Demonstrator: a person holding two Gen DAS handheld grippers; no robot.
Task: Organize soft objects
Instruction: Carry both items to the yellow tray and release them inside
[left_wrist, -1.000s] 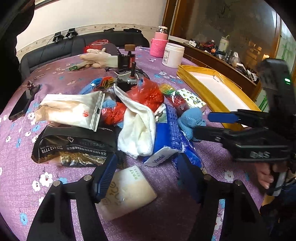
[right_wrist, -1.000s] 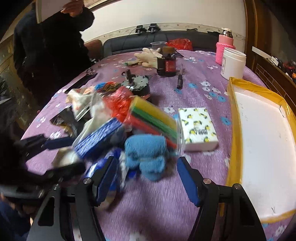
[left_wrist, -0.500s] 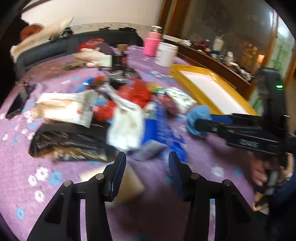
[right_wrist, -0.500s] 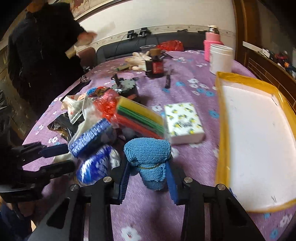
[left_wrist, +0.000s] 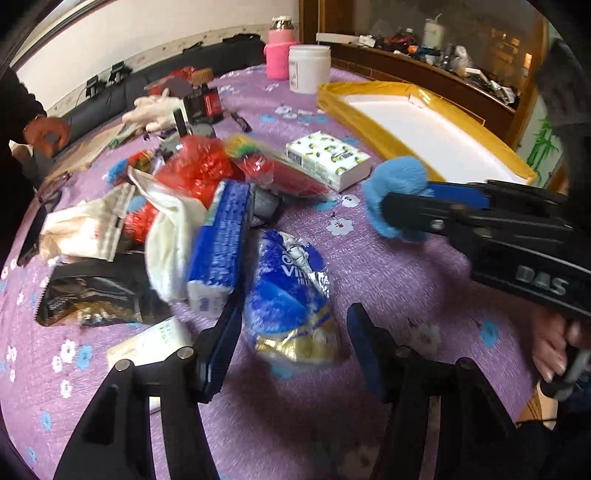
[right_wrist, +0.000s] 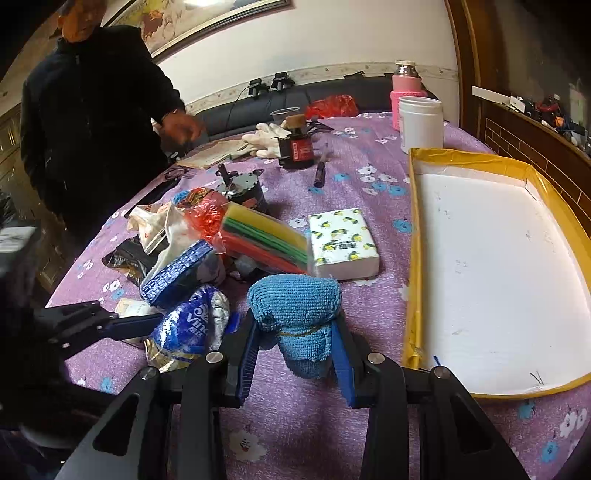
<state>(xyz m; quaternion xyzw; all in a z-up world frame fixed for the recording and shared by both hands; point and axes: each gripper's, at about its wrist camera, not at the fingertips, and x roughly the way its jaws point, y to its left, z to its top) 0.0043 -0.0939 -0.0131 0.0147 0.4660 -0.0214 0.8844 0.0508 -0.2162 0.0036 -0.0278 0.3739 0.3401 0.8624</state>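
- A white plastic jar stands at the far edge of the surface, just beside a pink-sleeved bottle.
- A dark ink bottle sits mid-far, a pen lying beside it.
- A person in black stands at the left edge.
- A black sofa runs behind the far edge.

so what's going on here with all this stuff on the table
A person is sorting a heap of soft things on a purple flowered table with two handheld grippers. The right gripper is shut on a blue cloth, lifted beside the yellow tray, which holds nothing yet. The left gripper is open, its fingers either side of a blue tissue pack. Another person stands at the far side.
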